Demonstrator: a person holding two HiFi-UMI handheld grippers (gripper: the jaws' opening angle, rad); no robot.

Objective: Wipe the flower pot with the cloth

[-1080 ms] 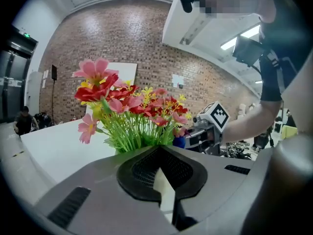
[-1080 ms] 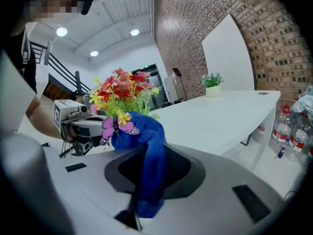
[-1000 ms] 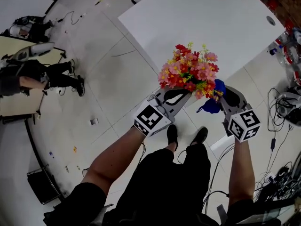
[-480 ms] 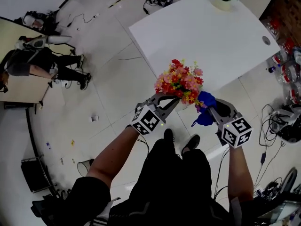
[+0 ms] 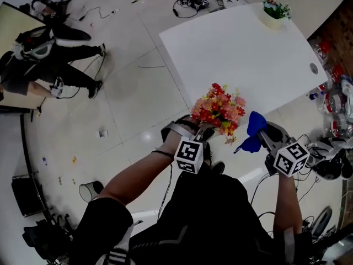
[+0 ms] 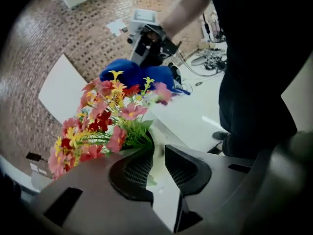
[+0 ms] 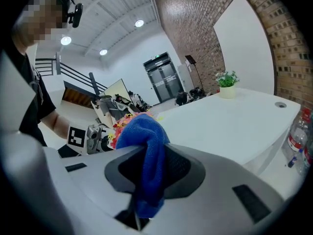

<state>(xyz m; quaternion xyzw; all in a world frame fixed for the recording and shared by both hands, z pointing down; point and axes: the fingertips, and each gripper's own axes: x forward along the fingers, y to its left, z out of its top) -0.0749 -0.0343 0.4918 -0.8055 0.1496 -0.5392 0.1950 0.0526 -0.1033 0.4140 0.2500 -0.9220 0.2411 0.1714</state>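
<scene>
A bunch of pink, red and yellow artificial flowers (image 5: 218, 108) rises from a pale flower pot (image 6: 157, 190), which the blooms hide in the head view. My left gripper (image 5: 203, 130) reaches in under the flowers (image 6: 105, 126) from the near side. Its jaws have just been opening and stand apart, with the pot's pale side in the gap between them. My right gripper (image 5: 259, 132) is shut on a blue cloth (image 5: 251, 136). It holds the cloth just right of the bouquet. The cloth (image 7: 144, 155) hangs folded between the right gripper's pads.
A large white table (image 5: 248, 48) lies beyond the flowers, with a small potted plant (image 5: 274, 12) at its far corner. Water bottles (image 5: 335, 101) stand to the right and cables trail over the floor. A seated person (image 5: 44, 54) and a floor cup (image 5: 88, 191) are at left.
My left gripper has rolled over beneath the flowers, so its marker cube now sits nearer me. The right gripper has risen with the cloth beside the bouquet. The head view has tipped toward the table.
</scene>
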